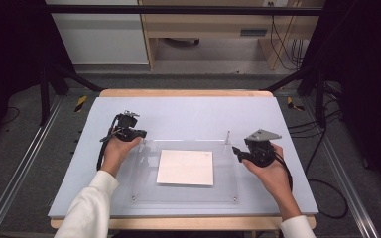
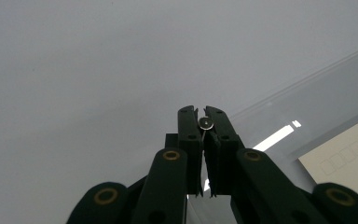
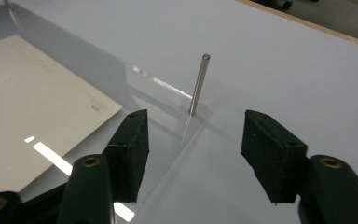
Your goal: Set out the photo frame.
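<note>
while the right tool (image 3: 193, 140) gapes, the metal pin (image 3: 198, 84) stands just beyond it.

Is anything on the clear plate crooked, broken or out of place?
Nothing stands out. The acrylic plate lies flat, the white sheet lies flat within it, and the metal pin at its corner stands nearly upright.

Clear glossy acrylic plate (image 1: 144, 191), smooth, reflecting lights. Slim brushed-metal pin (image 3: 198, 84), dull sheen. Cream matt paper sheet (image 1: 185, 167). Pale grey matt table mat (image 1: 178, 116); light wood edge. Black matt plastic jaws, brass-coloured rivets.
</note>
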A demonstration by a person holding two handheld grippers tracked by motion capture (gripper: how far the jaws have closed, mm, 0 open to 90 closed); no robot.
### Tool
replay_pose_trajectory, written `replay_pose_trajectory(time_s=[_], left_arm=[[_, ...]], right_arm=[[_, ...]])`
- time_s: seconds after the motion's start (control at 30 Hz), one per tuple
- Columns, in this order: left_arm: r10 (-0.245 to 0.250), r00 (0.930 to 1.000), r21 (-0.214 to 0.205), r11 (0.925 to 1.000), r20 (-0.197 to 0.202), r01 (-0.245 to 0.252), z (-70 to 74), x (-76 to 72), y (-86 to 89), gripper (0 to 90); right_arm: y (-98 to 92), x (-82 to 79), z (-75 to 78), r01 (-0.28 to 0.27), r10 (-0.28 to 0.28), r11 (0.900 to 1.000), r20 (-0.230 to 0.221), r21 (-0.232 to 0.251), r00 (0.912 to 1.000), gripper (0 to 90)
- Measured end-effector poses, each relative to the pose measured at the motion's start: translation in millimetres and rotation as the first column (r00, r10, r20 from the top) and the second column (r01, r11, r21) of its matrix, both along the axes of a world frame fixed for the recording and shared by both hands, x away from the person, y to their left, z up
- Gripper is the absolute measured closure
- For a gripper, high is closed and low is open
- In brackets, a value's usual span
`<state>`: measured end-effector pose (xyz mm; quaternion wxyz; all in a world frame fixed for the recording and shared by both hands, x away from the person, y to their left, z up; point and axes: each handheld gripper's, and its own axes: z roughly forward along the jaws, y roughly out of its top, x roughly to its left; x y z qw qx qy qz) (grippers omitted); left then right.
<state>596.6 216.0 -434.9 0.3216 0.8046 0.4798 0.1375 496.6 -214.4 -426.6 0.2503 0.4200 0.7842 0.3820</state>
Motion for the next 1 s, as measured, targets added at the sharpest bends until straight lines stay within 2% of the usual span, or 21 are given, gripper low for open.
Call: replay_pose_trajectory(time_s=[0.07, 0.1, 0.13, 0.23, 0.27, 0.3, 0.37, 0.4, 0.43, 0.5, 0.57, 0.6, 0.67, 0.8, 0.83, 0.87, 1.0], left_arm=[[0.001, 1.0, -0.004, 1.0, -0.007, -0.001, 0.2, 0.6, 0.0, 85.1], [0.003, 0.9999, -0.004, 1.0, -0.014, -0.004, 0.6, 1.6, -0.2, 85.0], [0.003, 0.9999, -0.004, 1.0, -0.014, -0.004, 0.6, 1.6, -0.2, 85.1], [0.007, 0.9997, -0.006, 1.0, -0.024, -0.007, 1.1, 3.1, -0.6, 85.0], [0.007, 0.9996, -0.006, 1.0, -0.028, -0.007, 1.3, 3.5, -0.5, 85.1], [0.008, 0.9995, -0.008, 0.9999, -0.029, -0.008, 1.4, 3.9, -0.7, 85.1], [0.005, 0.9993, -0.006, 1.0, -0.036, -0.005, 1.9, 4.6, -0.9, 85.0], [0.003, 0.9992, -0.001, 1.0, -0.039, -0.003, 2.2, 5.1, -0.5, 85.0], [0.002, 0.9992, -0.001, 1.0, -0.04, -0.002, 2.2, 5.2, -0.5, 85.0], [-0.001, 0.9991, 0.0, 1.0, -0.042, 0.001, 2.2, 5.6, -0.3, 85.0], [-0.001, 0.9992, 0.0, 1.0, -0.041, 0.001, 2.1, 5.3, -0.3, 85.0], [-0.001, 0.9992, 0.002, 1.0, -0.039, 0.001, 2.0, 5.3, -0.6, 85.0], [0.001, 0.9991, 0.0, 1.0, -0.042, -0.001, 1.9, 5.4, -0.7, 84.9], [0.004, 0.9989, 0.001, 1.0, -0.046, -0.004, 2.1, 6.0, -1.5, 85.0], [0.005, 0.9989, 0.001, 1.0, -0.047, -0.005, 2.1, 6.0, -1.6, 85.0], [0.006, 0.9988, 0.003, 1.0, -0.048, -0.005, 2.2, 6.2, -1.9, 85.0], [-0.002, 0.9986, 0.008, 1.0, -0.054, 0.003, 2.5, 7.4, -1.2, 84.9]], right_arm=[[-3.4, -13.6, -0.5, 0.002, -0.002, 1.0, 0.021, 0.003, 0.9998, 35.8], [-8.2, -28.3, 0.6, -0.004, 0.004, 1.0, 0.051, -0.007, 0.9987, 32.4], [-8.2, -28.3, 0.6, -0.004, 0.004, 1.0, 0.051, -0.007, 0.9987, 32.4], [-14.9, -50.1, 0.3, -0.016, 0.018, 0.9996, 0.087, -0.024, 0.9961, 31.4], [-18.6, -61.7, -3.3, -0.03, 0.035, 0.9984, 0.101, -0.047, 0.9942, 29.5], [-18.6, -61.7, -3.3, -0.03, 0.035, 0.9984, 0.101, -0.047, 0.9942, 29.5], [-21.3, -71.8, -8.0, -0.036, 0.04, 0.9983, 0.097, -0.045, 0.9945, 27.3], [-23.6, -80.5, -14.0, -0.049, 0.053, 0.9977, 0.08, -0.047, 0.9954, 25.3], [-23.6, -80.5, -14.0, -0.049, 0.053, 0.9977, 0.08, -0.047, 0.9954, 25.3], [-26.1, -89.7, -18.9, -0.038, 0.046, 0.9955, 0.099, -0.087, 0.994, 22.3], [-30.2, -96.9, -19.4, -0.029, 0.037, 0.9934, 0.078, -0.111, 0.9963, 17.5], [-33.5, -100.7, -19.8, -0.028, 0.038, 0.9928, 0.083, -0.117, 0.9958, 17.5], [-42.4, -110.5, -24.5, -0.065, 0.072, 0.9931, 0.071, -0.098, 0.9949, 17.3], [-43.3, -116.7, -30.0, -0.102, 0.11, 0.9869, 0.057, -0.125, 0.9923, 19.0], [-41.9, -118.5, -33.1, -0.122, 0.13, 0.9828, 0.049, -0.139, 0.9903, 21.7], [-41.9, -118.5, -33.1, -0.122, 0.13, 0.9828, 0.049, -0.139, 0.9903, 21.7], [-38.1, -119.5, -37.2, -0.156, 0.163, 0.9724, 0.026, -0.173, 0.9863, 23.1]])
